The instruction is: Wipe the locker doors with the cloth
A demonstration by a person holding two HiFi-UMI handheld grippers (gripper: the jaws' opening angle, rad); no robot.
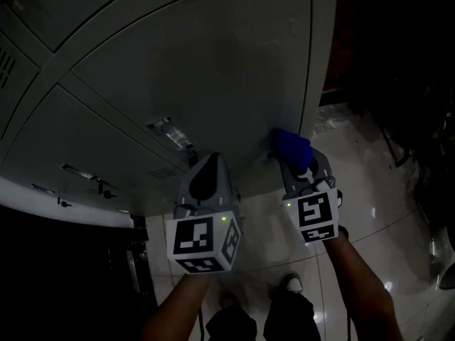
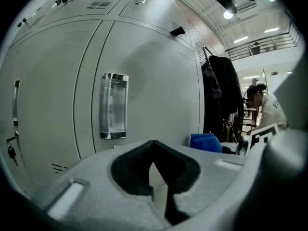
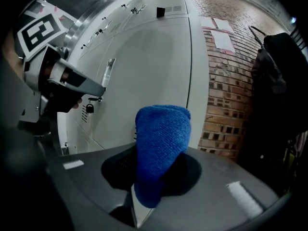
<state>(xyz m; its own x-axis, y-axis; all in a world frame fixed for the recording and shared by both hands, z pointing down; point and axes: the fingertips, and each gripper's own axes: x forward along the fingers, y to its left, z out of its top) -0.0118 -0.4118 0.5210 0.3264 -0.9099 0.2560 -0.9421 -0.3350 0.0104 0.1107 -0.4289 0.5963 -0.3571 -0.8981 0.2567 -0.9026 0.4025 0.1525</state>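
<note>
Cloth (image 3: 161,143), 1 blue, sits clamped in right tool (image 1: 290,159); left tool (image 2: 153,147) closed, empty.

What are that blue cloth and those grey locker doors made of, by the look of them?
The blue cloth looks like soft microfibre or knit: fuzzy, nubby loops, matt. The grey locker doors look like painted sheet metal: smooth, faint sheen, punched vent slots.

Brick wall (image 3: 226,95), glossy tile floor (image 1: 384,190), ceiling lights (image 2: 230,14), dark coat (image 2: 224,95) hung nr wall.

One cloth (image 1: 291,146), two claws (image 1: 210,159) (image 1: 290,162), perhaps four doors (image 1: 213,62)
</note>
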